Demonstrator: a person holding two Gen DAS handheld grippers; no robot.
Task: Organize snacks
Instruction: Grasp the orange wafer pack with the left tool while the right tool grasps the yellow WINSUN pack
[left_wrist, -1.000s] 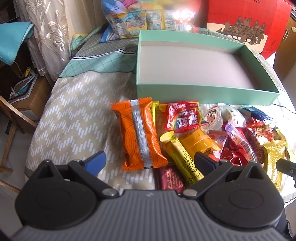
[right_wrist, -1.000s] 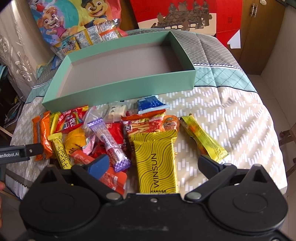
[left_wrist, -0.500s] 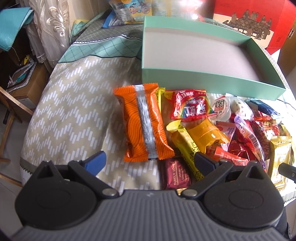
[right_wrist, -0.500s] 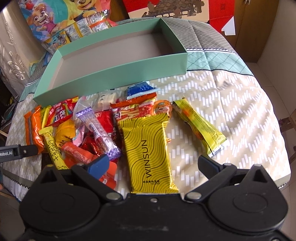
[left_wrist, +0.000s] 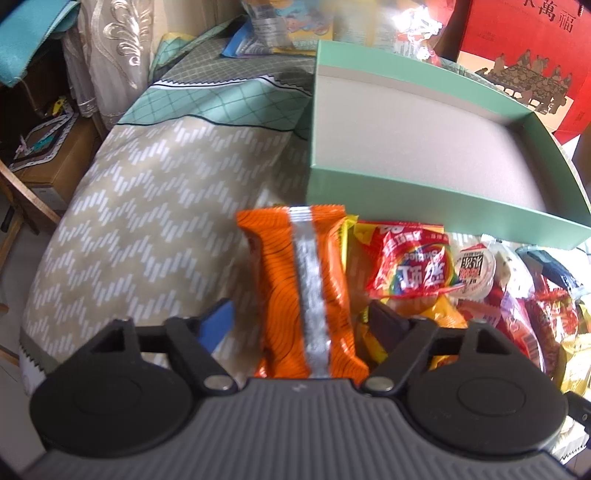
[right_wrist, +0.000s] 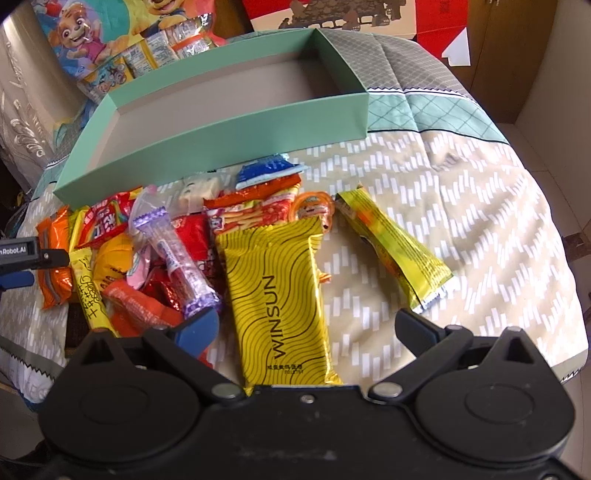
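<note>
- Jaws on the left gripper (left_wrist: 299, 314) have just been closing around the orange snack pack (left_wrist: 306, 295); can't tell if they're pressing it yet.
- That pack is orange with black wavy lines and a silver seam, lying near the bed's (left_wrist: 147, 221) left edge, at the left end of the snack pile.
- Right gripper (right_wrist: 306, 325) jaws hang wide apart over the yellow WINSUN pack (right_wrist: 280, 295).

So the bed (right_wrist: 461, 229) has a tan zigzag cover with a teal diamond band further back. The mint green box (right_wrist: 229, 136) sits open on it. Right in front of the box lies the snack pile: orange packet (left_wrist: 303, 291) far left, yellow WINSUN pack (right_wrist: 277, 295) further right, green-yellow bar (right_wrist: 395, 247) just right of that.
</note>
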